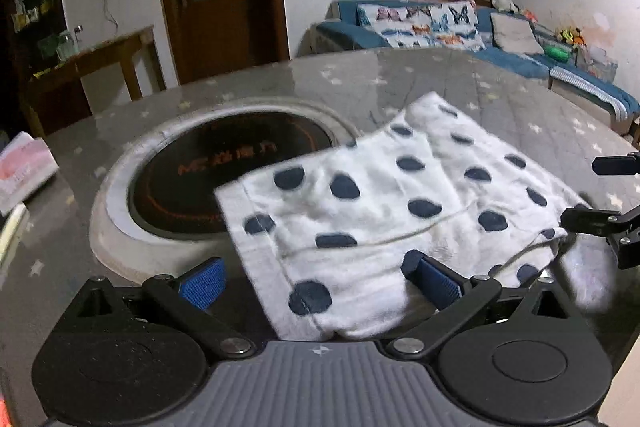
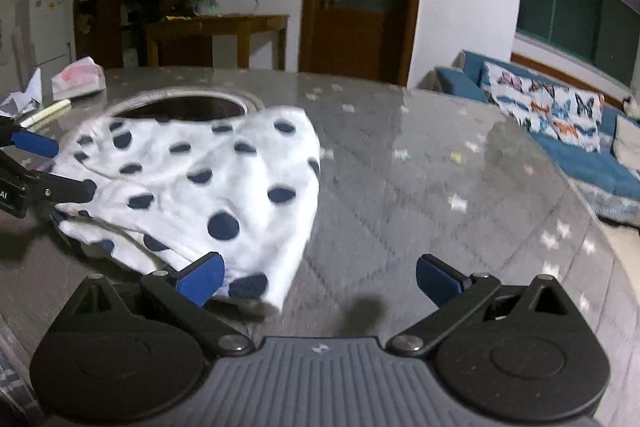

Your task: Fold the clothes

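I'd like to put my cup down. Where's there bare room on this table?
Right of the spotted cloth, toward the sofa, the table is bare. The left is crowded: cooktop, tissue pack, pen.

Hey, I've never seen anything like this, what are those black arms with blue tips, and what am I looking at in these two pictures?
Those are two hand-held grippers, each with a fisheye camera looking along its blue-padded fingers. One picture is from the left gripper, the other from the right gripper. Both stand open and hold nothing. On the grey star-patterned table lies a white garment with navy dots, partly folded, its edge overlapping a round black cooktop set into the table. The left gripper's fingers straddle the garment's near edge; the right one sits beside it, one finger over the cloth's corner.
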`<state>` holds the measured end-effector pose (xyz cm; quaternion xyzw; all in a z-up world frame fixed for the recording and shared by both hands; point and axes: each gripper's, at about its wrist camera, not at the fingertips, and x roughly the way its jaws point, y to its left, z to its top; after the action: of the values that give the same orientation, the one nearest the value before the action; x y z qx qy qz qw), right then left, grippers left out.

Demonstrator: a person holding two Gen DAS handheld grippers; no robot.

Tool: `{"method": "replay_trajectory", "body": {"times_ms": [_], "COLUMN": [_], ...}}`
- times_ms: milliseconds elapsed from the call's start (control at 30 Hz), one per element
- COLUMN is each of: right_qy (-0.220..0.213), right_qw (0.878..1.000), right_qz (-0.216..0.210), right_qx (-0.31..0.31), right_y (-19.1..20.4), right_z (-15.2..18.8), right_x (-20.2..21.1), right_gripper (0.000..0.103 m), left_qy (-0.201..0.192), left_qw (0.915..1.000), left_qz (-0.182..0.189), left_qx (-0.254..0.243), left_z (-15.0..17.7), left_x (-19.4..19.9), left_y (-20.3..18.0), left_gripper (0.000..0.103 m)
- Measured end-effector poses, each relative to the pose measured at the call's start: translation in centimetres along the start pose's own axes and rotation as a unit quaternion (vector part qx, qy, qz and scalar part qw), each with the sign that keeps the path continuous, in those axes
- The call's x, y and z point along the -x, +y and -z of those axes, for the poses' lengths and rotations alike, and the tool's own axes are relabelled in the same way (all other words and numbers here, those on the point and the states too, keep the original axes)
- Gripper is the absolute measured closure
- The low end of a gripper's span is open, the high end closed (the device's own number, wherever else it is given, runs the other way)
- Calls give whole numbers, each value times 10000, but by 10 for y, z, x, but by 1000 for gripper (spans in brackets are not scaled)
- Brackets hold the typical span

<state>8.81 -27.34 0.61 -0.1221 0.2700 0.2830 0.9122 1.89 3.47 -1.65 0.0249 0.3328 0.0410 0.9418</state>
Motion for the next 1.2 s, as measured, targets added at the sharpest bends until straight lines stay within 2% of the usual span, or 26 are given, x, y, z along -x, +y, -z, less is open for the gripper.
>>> {"method": "replay_trajectory", "body": {"times_ms": [133,300,467,633,967,1200], "right_qy": [-197,-263,-197,-41,206,326], "right_qw": [9997,9985,9960,9937,9849,9801], "right_qz": [-102,-447,-718,-871,-1032,-951], "right_qx": [116,174,489,698,1376,1713], "right_y": [4,19,41,57,77,94], "right_z": [-17,-39,-53,-52,-73,-92], "right_x": [1,-15,-33,-47,-76,-103], "right_gripper": [0,0,0,0,0,0], "left_qy": [-158,-30,78,133,134,153], "left_qw": [9996,9998,9999,9999,9999,9999], "left_qz": [-125,-110,-26,20,4,59], "left_qx": [181,168,-77,-47,-55,-21], "left_z": [-10,-10,-1,4,6,8], "left_x": [6,-4,-12,-13,-11,-12], "left_y": [5,1,-11,-10,-13,-12], "left_gripper": [0,0,0,0,0,0]}}
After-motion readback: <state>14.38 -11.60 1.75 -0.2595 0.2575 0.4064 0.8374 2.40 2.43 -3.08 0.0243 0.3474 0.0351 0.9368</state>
